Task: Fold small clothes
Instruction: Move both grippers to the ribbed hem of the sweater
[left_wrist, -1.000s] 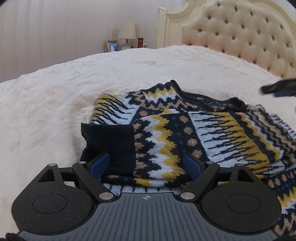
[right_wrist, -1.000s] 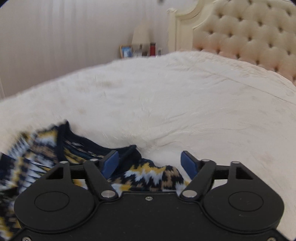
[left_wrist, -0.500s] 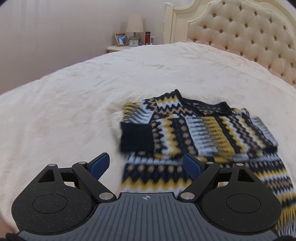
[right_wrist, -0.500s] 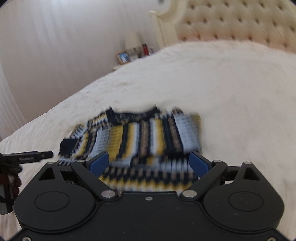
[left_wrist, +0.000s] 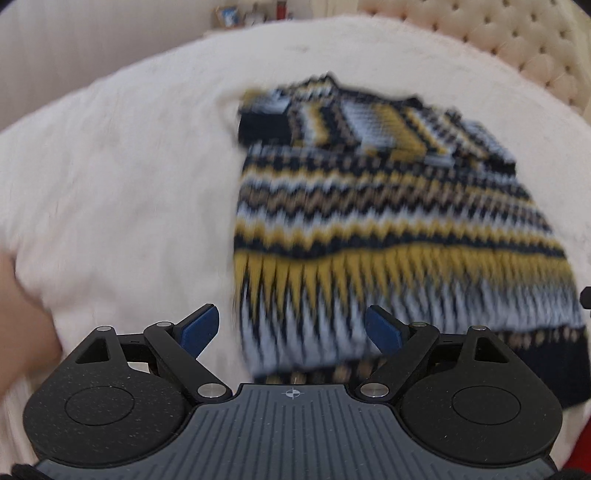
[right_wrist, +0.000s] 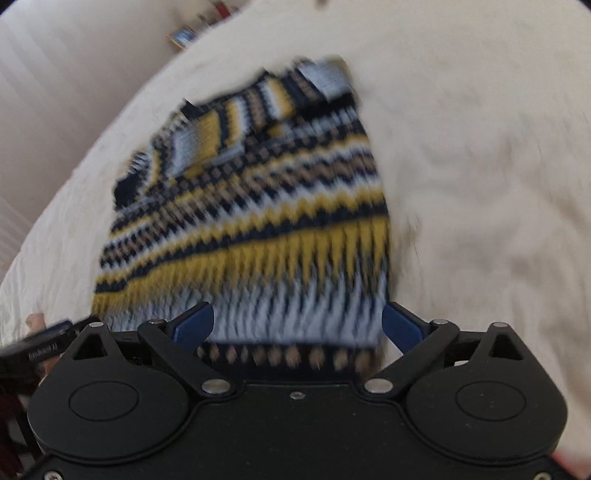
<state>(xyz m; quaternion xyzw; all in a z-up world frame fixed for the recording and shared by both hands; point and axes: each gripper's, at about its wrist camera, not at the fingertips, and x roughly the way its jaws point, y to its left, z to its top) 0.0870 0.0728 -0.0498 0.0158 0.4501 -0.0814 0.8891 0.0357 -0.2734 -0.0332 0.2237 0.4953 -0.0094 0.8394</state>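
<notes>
A small knitted sweater (left_wrist: 388, 206) with navy, yellow, white and tan zigzag bands lies flat on the bed, its sleeves folded across the chest at the far end. It also shows in the right wrist view (right_wrist: 258, 206). My left gripper (left_wrist: 291, 328) is open and empty, above the hem's left corner. My right gripper (right_wrist: 297, 326) is open and empty, above the hem's right part. Both views are motion-blurred. The left gripper's tip (right_wrist: 44, 332) shows at the left edge of the right wrist view.
The cream bedspread (left_wrist: 122, 177) surrounds the sweater. A tufted headboard (left_wrist: 517, 40) stands at the far right. A nightstand with a picture frame (left_wrist: 225, 16) is beyond the bed. A hand (left_wrist: 22, 314) shows at the left edge.
Both grippers have pulled back from the sweater's collar end to its hem and now look down on it. The sleeves stay folded across the chest.
</notes>
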